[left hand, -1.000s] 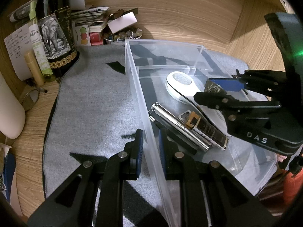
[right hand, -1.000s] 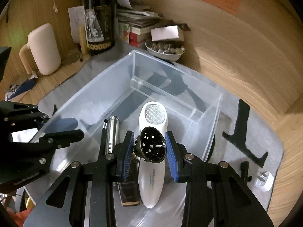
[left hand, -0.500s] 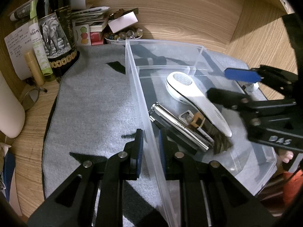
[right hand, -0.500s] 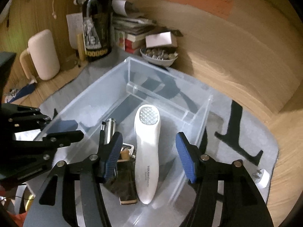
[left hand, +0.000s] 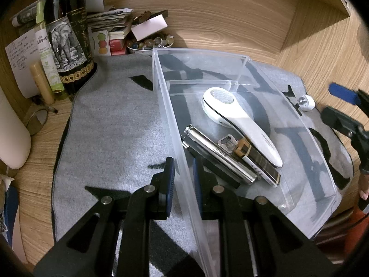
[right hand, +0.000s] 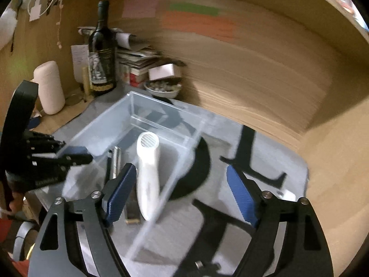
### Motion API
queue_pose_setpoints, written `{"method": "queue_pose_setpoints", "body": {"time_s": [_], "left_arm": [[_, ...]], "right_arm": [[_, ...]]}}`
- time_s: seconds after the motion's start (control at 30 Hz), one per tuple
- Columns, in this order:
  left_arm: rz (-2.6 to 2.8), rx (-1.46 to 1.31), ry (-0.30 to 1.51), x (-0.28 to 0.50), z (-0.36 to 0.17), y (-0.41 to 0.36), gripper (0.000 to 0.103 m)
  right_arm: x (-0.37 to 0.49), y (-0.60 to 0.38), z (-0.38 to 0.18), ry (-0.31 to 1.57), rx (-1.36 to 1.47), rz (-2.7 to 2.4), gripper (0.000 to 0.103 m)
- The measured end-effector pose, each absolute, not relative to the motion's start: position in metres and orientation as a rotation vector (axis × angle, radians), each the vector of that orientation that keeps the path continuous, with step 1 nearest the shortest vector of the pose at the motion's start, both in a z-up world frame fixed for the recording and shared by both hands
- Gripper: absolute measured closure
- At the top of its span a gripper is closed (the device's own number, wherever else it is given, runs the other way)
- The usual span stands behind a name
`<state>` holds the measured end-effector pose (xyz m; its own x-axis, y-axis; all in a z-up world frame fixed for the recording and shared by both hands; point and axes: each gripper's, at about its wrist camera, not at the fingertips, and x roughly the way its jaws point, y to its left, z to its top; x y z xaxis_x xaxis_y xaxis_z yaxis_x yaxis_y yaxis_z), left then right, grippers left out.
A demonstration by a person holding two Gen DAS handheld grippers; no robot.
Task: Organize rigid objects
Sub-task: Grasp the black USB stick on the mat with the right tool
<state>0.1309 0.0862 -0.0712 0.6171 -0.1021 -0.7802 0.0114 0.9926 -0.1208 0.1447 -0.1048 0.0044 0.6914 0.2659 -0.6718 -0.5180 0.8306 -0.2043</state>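
Note:
A clear plastic bin [left hand: 246, 64] sits on a grey mat [left hand: 110, 124]. Inside lie a white handheld device [left hand: 239, 120], a silver cylinder [left hand: 221, 154] and a dark harmonica-like bar [left hand: 258, 164]. My left gripper [left hand: 183, 173] is shut on the bin's left wall [left hand: 170, 120]. My right gripper [right hand: 177, 194] is open and empty, raised above the bin's right side; the view is blurred. It also shows at the right edge of the left wrist view [left hand: 341, 106]. The bin [right hand: 110, 127] and white device [right hand: 147, 175] show in the right wrist view too.
A wine bottle [left hand: 66, 37], tubes, papers, books and a bowl of stones [left hand: 150, 43] crowd the back left. A cream jug [right hand: 48, 87] stands left. A small white plug [left hand: 306, 102] lies on the mat right of the bin. Wooden walls enclose the back and right.
My right gripper let go of the dark perforated object into the bin, opened wide, and pulled up and to the right. My left gripper stayed clamped on the bin wall.

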Motion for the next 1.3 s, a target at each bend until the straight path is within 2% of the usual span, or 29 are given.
{"method": "queue_pose_setpoints", "body": {"time_s": [0.23, 0.67, 0.7, 0.77, 0.83, 0.9, 1.3], "left_arm": [[-0.064, -0.106, 0.904, 0.131, -0.071, 0.086, 0.087], [-0.061, -0.104, 0.908, 0.130, -0.072, 0.087, 0.087], [-0.060, -0.103, 0.910, 0.130, -0.072, 0.087, 0.087], [-0.060, -0.103, 0.914, 0.130, -0.073, 0.087, 0.087], [-0.059, -0.106, 0.916, 0.131, -0.073, 0.088, 0.087], [-0.059, -0.107, 0.918, 0.131, -0.073, 0.088, 0.087], [-0.059, -0.107, 0.917, 0.131, -0.074, 0.088, 0.087]], "right_arm": [[0.132, -0.153, -0.012, 0.731, -0.347, 0.351, 0.024], [0.117, -0.192, -0.080, 0.912, -0.288, 0.317, 0.025], [0.118, -0.191, -0.083, 0.922, -0.279, 0.336, 0.027], [0.117, -0.189, -0.085, 0.910, -0.272, 0.361, 0.037], [0.116, -0.186, -0.084, 0.904, -0.276, 0.386, 0.055], [0.115, -0.182, -0.084, 0.895, -0.295, 0.391, 0.062], [0.119, -0.174, -0.047, 0.784, -0.273, 0.378, 0.062]]}}
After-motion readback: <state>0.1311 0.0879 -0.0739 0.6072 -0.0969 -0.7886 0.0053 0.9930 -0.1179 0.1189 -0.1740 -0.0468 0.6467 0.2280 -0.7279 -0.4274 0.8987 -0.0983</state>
